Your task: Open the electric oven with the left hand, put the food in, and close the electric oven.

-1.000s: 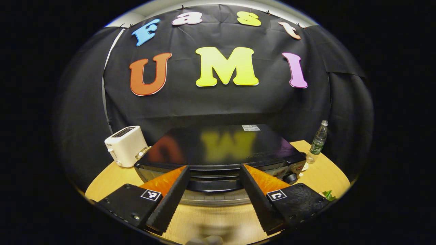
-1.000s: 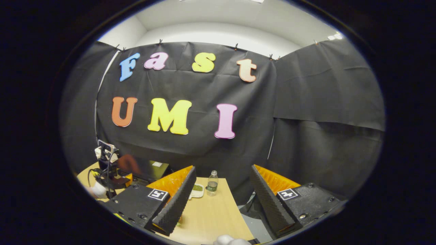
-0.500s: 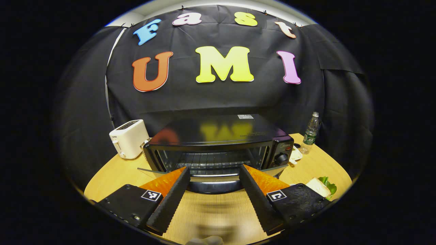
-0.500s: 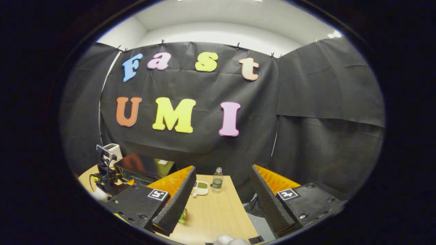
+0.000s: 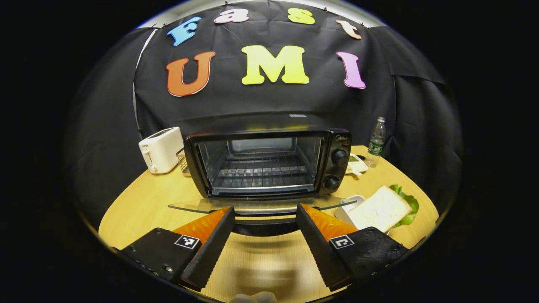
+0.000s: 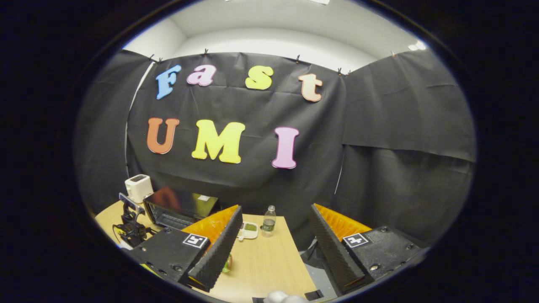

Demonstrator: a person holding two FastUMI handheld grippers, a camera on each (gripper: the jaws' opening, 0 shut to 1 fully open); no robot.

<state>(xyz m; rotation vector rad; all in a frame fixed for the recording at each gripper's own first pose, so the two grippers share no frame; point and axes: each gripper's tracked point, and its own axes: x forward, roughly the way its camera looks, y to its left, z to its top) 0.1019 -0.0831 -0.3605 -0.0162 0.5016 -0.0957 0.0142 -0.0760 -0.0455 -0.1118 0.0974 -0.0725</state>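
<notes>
While the electric oven (image 5: pixel 269 162) stood with its glass door (image 5: pixel 261 206) lowered, the left gripper (image 5: pixel 263 248) hovered before it — jaws apart, empty; the right gripper (image 6: pixel 273 252) likewise gaped over the bench (image 6: pixel 263 265).

Lots here that's hard to make out. In the left gripper view the oven door (image 5: pixel 261 206) lies folded down, but its handle sits partly behind the left gripper (image 5: pixel 263 246) fingers, so whether they touch it is anyone's guess. The bread slice (image 5: pixel 379 209) covers most of the lettuce (image 5: pixel 409 201) and its plate (image 5: pixel 351 201), and a black finger block cuts off the slice's near corner. The small dish (image 5: pixel 357 163) beside the oven is too tiny to tell its contents. In the right gripper view, the oven (image 6: pixel 181 208) is half hidden by a finger, and the green thing (image 6: pixel 228 264) by that fingertip is unidentifiable.
</notes>
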